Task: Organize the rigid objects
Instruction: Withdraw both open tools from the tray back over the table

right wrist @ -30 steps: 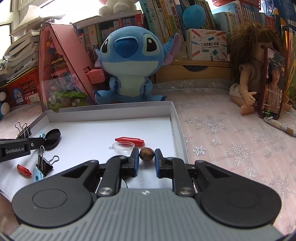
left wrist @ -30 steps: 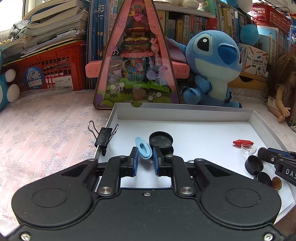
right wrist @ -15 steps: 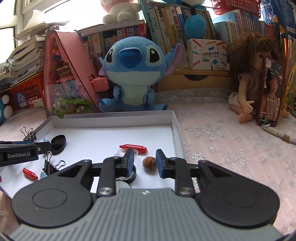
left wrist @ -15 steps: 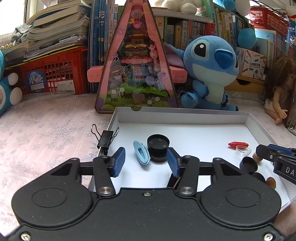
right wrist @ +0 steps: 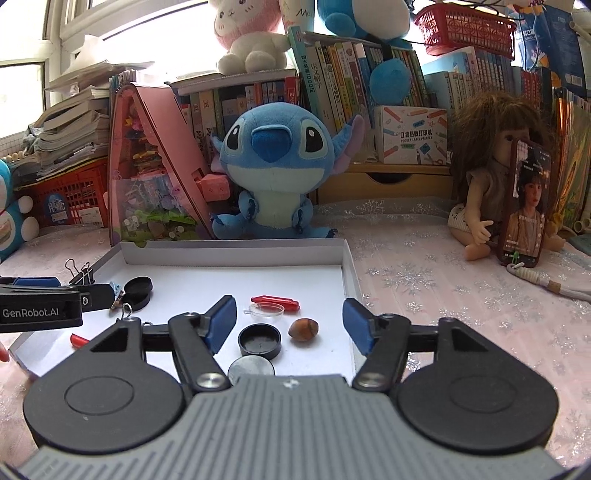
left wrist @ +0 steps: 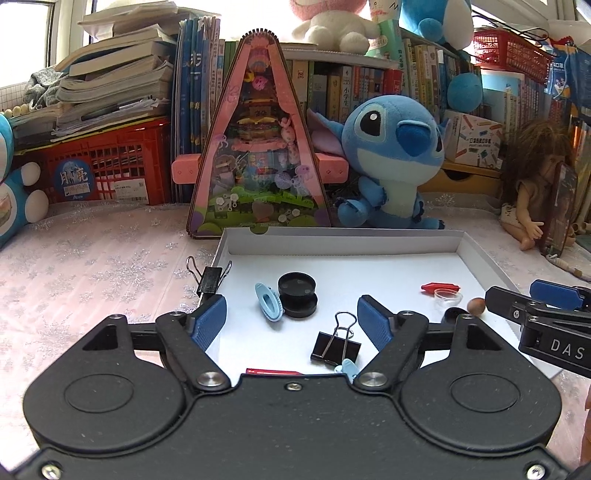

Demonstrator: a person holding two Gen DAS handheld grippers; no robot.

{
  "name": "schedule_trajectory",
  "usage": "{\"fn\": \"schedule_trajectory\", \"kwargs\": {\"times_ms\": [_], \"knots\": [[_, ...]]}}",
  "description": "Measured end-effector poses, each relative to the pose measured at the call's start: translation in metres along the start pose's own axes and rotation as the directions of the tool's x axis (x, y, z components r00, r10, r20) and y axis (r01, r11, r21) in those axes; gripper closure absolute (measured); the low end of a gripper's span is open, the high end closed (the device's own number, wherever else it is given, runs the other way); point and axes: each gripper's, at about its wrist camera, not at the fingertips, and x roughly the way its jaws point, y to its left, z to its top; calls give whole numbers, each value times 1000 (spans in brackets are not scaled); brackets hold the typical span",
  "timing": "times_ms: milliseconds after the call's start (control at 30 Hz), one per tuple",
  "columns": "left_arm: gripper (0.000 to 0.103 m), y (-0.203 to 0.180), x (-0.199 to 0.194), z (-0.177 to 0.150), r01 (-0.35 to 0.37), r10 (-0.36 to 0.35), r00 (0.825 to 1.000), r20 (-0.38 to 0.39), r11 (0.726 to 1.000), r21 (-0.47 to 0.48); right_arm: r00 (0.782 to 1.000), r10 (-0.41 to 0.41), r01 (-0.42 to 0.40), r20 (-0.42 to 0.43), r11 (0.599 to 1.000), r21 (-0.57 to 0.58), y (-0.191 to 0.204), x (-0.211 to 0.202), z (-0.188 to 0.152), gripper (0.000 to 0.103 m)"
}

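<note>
A pink cloth with silver snowflakes [left wrist: 92, 266] covers the whole surface. Behind it, from nine round to three o'clock in both wrist views, runs a wall of shelved books [right wrist: 332, 74], a red crate [left wrist: 110, 162] under stacked papers at ten, and a red basket [right wrist: 465, 26] at one.

Standing on the cloth at twelve are one pink triangular toy house [left wrist: 258, 147] and one blue plush [right wrist: 277, 158] just beside it; one doll [right wrist: 491, 166] sits at two, with one phone [right wrist: 524, 203] leaning against it.

One white shallow box [right wrist: 347, 266] lies at the centre of the cloth and holds the small things. Counted across both views: two black round lids, one stacked pair [left wrist: 297, 297] at the left end and one single lid [right wrist: 259, 341] at the right; one grey disc [right wrist: 251, 369] just below that lid; two black binder clips, one [left wrist: 210, 277] on the box's left wall, one [left wrist: 336, 345] inside; one light-blue hair clip [left wrist: 269, 304] touching the stacked lids; one clear dish [right wrist: 266, 309] touching one red stick [right wrist: 275, 301]; one more red piece [right wrist: 79, 339] at the left end; one brown nut [right wrist: 303, 328].

The left gripper [left wrist: 291, 323] hangs over the box's left end, jaws opening and wide apart, gripping nothing. The right gripper [right wrist: 290, 325] hangs over the right end, jaws likewise opening, with the single lid and nut lying loose between them.
</note>
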Motion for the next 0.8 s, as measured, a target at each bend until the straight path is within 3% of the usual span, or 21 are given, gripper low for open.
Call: {"fn": "schedule_trajectory", "kwargs": {"times_ms": [300,800], "knots": [[25,1,-28,-8,26,-26,1000,0,1000,-1,1000,9,-9,23,1000,-4,3,-27,-6,16],[24,6,-67,-39,50,-50,999,-17,999,-2,1000,17,-16,21,1000,-10,7,-62,-28,13]]}}
